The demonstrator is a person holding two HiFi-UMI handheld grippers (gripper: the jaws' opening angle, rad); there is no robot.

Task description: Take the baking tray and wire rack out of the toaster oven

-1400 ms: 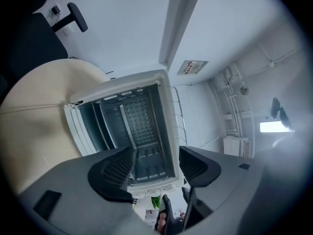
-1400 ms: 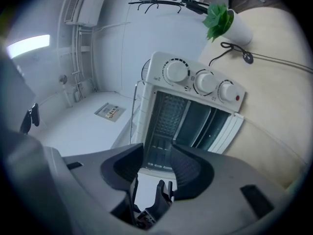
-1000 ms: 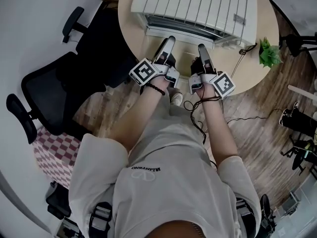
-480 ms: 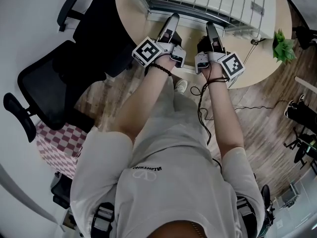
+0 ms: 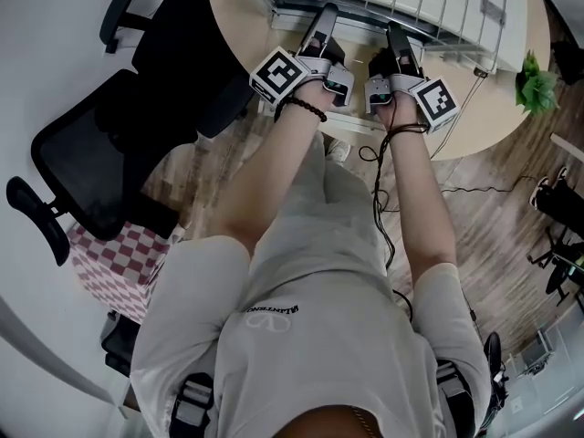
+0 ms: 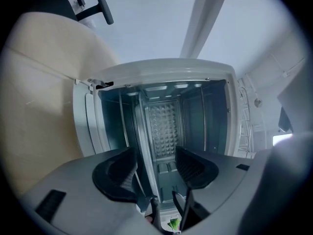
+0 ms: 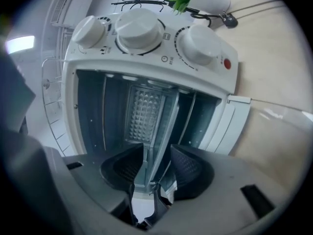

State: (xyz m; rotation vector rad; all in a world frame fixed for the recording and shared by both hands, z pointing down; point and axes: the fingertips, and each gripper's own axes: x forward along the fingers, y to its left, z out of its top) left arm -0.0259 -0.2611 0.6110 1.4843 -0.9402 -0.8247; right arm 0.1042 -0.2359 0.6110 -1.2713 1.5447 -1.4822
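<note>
The white toaster oven stands on the round table with its door folded open. Both gripper views are rolled sideways, so the metal shelf inside shows edge-on as an upright strip. I cannot tell tray from wire rack in it. My left gripper is at the oven mouth; its jaws have just been closing, with the shelf's front edge in the gap near one pad and not pinched. My right gripper is beside it, jaws apart around the same edge.
Three white knobs sit on the oven's control side. A potted plant stands at the table's right edge. A black office chair is at the left, and a cable trails on the wooden floor.
Both grippers have moved forward and down to the oven's open mouth, side by side. The oven now sits at the top edge of the head view.
</note>
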